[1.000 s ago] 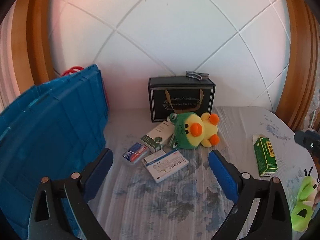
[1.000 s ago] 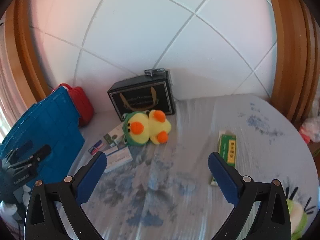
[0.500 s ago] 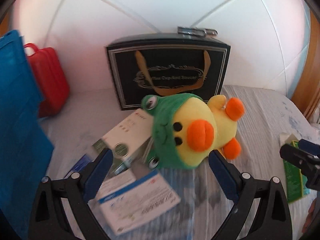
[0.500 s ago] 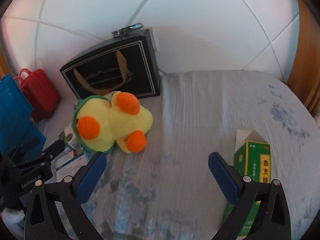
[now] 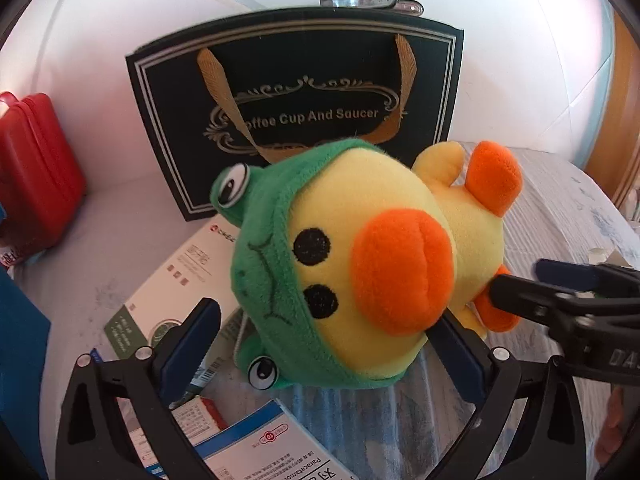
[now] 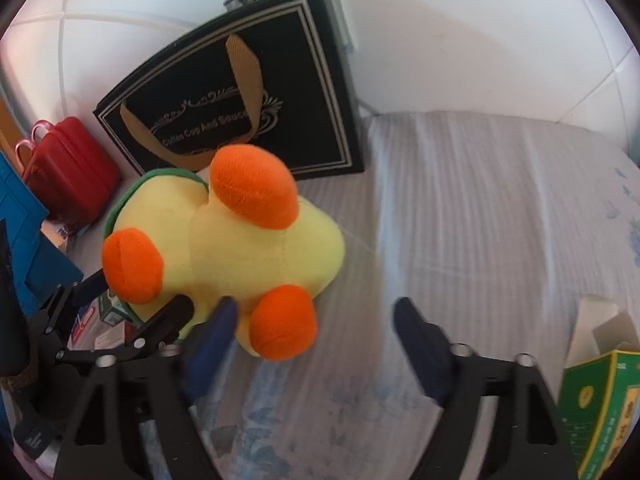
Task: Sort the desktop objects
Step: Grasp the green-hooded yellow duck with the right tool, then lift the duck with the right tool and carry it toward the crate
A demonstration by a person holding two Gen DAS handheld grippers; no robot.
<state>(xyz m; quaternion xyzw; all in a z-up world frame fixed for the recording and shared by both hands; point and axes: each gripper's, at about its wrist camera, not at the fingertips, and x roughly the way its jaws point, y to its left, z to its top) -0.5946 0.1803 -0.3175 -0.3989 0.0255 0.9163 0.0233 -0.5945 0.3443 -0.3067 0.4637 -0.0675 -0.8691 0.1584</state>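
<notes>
A yellow plush duck (image 5: 372,264) with orange beak and feet and a green frog hood lies on its side on the tablecloth. My left gripper (image 5: 324,344) is low around its head. Its jaws are opening: the left pad stands clear of the hood, and the right pad is at the cheek. In the right wrist view the duck (image 6: 248,248) shows its underside. My right gripper (image 6: 314,336) is at the near orange foot (image 6: 280,322). Its jaws are closing, with the foot beside the left fingertip and a wide gap to the right one.
A black gift bag (image 5: 296,112) stands behind the duck against the white tiled wall. Left of it are a red case (image 5: 36,172) and a blue crate (image 6: 24,240). Medicine boxes (image 5: 176,280) lie under and before the duck. A green carton (image 6: 600,400) lies at the right.
Both grippers have come down and forward onto the duck, which now fills both views. The right gripper's jaws have narrowed, and the left gripper's head-side pads now flank the duck's head.
</notes>
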